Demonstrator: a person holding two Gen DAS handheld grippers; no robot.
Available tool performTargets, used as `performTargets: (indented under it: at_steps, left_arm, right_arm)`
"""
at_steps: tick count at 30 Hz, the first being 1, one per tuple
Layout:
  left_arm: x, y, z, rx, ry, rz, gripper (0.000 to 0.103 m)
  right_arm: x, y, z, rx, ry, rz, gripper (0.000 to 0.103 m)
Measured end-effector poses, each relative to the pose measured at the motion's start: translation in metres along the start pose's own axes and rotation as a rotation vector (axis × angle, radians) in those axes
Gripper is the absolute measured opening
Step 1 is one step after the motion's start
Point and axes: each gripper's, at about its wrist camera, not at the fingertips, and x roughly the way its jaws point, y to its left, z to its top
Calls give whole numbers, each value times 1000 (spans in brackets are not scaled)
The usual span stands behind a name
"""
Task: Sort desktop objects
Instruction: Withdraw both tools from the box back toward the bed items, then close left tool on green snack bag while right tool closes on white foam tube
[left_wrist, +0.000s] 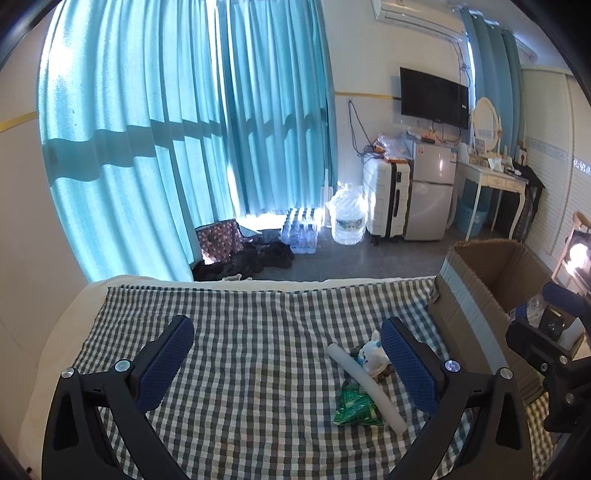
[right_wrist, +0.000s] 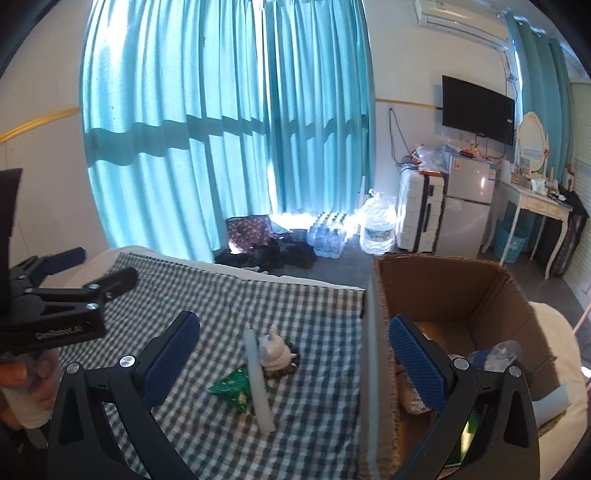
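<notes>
My left gripper has its blue-padded fingers spread wide with nothing between them, hovering over the checked cloth. My right gripper is likewise wide apart and empty, its right finger hanging over the open cardboard box (a few items already lie inside, too jumbled to name). On the cloth, just left of the box, a white tube lies across a green foil packet, and a small white plush figure sits touching the tube's far side. Beyond the bed hang teal curtains.
</notes>
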Motion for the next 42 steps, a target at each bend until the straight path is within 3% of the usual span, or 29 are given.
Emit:
performTargets:
  at_steps: [6, 9, 16, 19, 23, 24, 35, 39, 41, 42]
  left_arm:
    - [20, 12, -17, -36, 36, -57, 103]
    - [33, 13, -30, -24, 56, -47, 103]
    - [72, 6, -61, -7, 135, -96, 103]
    - [88, -2, -71, 23, 167, -110, 103]
    - [108, -8, -77, 28, 199, -133, 103]
    - [112, -10, -79, 29, 207, -139, 103]
    - [159, -13, -110, 10, 336, -191, 103]
    - [159, -22, -114, 36, 339, -222, 103]
    - [161, -27, -116, 51, 344, -234, 103]
    - [162, -29, -117, 52, 349, -243, 103]
  right_arm:
    - [16, 18, -13, -85, 34, -17, 103]
    - [29, 23, -25, -138, 79, -32, 103]
    - [58, 24, -54, -202, 119, 31, 103]
    - [76, 27, -71, -237, 184, 42, 92]
    - [104, 23, -88, -197, 307, 85, 58]
    - [110, 22, -92, -193, 333, 88, 55]
    - [148, 18, -134, -203, 477, 133, 55]
    - [158, 12, -143, -192, 515, 122, 54]
    - [160, 10, -145, -194, 514, 123, 48]
    - [160, 10, -145, -193, 513, 129, 40]
